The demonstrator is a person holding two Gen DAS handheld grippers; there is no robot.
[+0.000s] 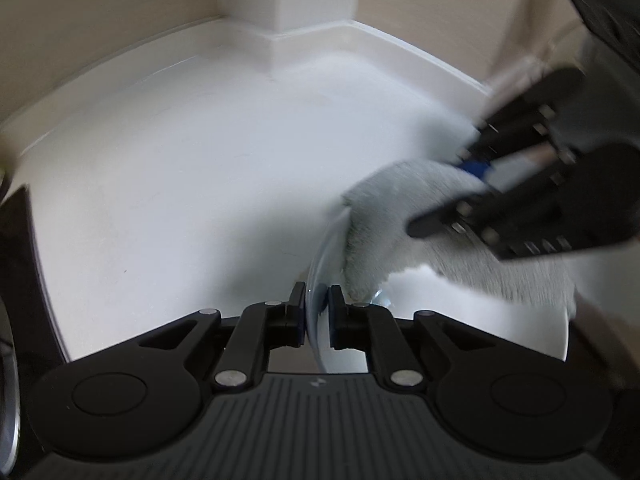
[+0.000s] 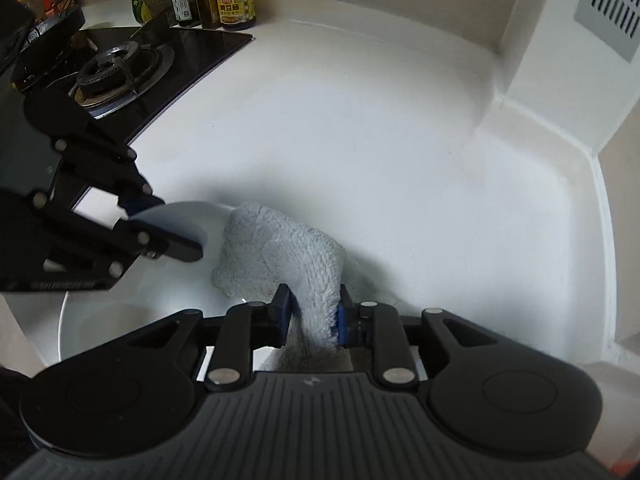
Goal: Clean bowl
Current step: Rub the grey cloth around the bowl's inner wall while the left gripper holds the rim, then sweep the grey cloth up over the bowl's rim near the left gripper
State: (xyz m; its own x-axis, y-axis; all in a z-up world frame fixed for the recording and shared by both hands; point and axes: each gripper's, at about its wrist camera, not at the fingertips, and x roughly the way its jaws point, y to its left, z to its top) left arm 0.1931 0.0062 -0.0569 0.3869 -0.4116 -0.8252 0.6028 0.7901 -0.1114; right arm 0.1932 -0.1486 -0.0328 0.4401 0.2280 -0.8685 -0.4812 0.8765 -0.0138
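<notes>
The left tool (image 1: 317,304) is clamped on the rim of the white bowl (image 2: 120,312), its two pads pinching the thin wall from either side, which keeps the bowl steady on the white worktop (image 2: 360,140). The right tool (image 2: 311,312) has a pale fluffy cloth (image 2: 280,256) between its blue pads; the pads sit at the sides of the bunched fabric, and the grip looks loose rather than firm. The cloth drapes forward from the jaws into the bowl's hollow, lying against the inner wall near the rim held by the left tool. A black gas hob (image 2: 120,64) lies beyond the bowl to the left, with jars and bottles (image 2: 236,0) lined up at the wall behind it.

The main risk, as I judge it, is the cloth slipping out of the right tool mid-wipe if that hold is slack. A hard sideways push could also twist the bowl's rim out of the narrow pinch and send it skidding toward the hob.
</notes>
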